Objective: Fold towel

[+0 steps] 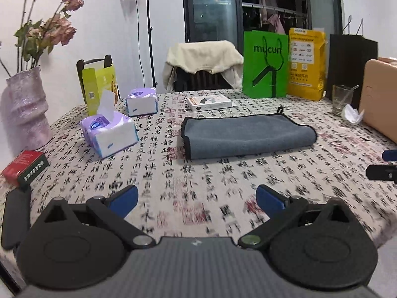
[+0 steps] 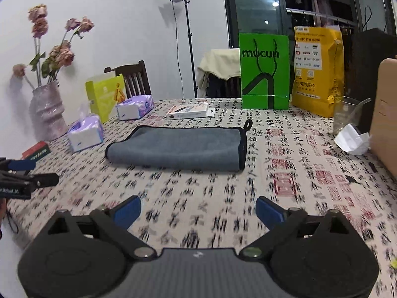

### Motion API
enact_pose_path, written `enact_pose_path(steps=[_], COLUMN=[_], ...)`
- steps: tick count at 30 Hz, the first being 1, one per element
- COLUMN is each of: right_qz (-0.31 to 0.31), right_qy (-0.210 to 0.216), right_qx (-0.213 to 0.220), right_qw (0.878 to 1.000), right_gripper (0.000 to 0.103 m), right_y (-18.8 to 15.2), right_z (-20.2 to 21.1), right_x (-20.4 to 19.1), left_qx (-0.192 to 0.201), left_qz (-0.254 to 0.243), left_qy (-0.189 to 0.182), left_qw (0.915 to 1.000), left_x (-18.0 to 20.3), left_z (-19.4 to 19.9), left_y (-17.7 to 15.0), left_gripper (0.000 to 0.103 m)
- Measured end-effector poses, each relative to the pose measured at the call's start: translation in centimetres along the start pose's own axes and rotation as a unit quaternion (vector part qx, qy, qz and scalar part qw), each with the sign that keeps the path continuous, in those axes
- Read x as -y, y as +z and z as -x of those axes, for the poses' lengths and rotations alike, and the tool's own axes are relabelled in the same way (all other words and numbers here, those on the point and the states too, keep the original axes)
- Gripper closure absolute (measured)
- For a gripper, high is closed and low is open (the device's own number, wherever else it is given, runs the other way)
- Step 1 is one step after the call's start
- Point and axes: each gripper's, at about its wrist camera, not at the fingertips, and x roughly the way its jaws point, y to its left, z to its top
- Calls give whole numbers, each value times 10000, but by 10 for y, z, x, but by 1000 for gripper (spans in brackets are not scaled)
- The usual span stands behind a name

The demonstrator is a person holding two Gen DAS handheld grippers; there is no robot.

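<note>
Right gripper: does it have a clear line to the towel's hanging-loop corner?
Probably yes. The right gripper is open, and only bare tablecloth lies between it and the towel.

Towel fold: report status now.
Left tool and right tool open, empty, short of it. Grey black-trimmed microfibre towel lies folded on the calligraphy-print tablecloth. Nothing between.

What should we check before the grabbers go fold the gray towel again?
1. Left gripper open: ok, jaws wide apart.
2. Right gripper open: ok, jaws wide apart.
3. Both grippers holding nothing: ok.
4. Towel lying flat on the table: ok, it looks folded over once already, black edging showing.
5. Nothing on top of the towel: ok. The white box lies behind it, apart.
6. Room beside the towel: ok, the tissue pack sits apart from it.
</note>
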Motion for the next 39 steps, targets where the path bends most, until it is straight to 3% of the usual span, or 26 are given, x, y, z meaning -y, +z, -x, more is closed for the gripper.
enact_pose_path(steps=[6,14,27,35,39], right_qz=[135,168,359,528,550], right_qy=[-192,-145,95,22,-66], right_qx=[242,591,950,1064,1243], right_qw=[9994,9980,9948,9929,9907], right_gripper=[3,3,0,0,0], right_y=[-36,-72,-104,-120,-132], right_z=[38,84,140,164,176], right_x=[-13,-34,-80,-105,-112], left_qx=[212,513,842,1073,1203], left_qz=[154,92,158,212,-1], left_qy=[-12,-109,-292,-261,-143], left_qw=[9997,9986,9959,9937,9926], left_x=[8,16,11,2,3], left_z=[42,89,142,170,183], left_y=[-29,-54,-91,-105,-112], left_gripper=[0,0,0,0,0])
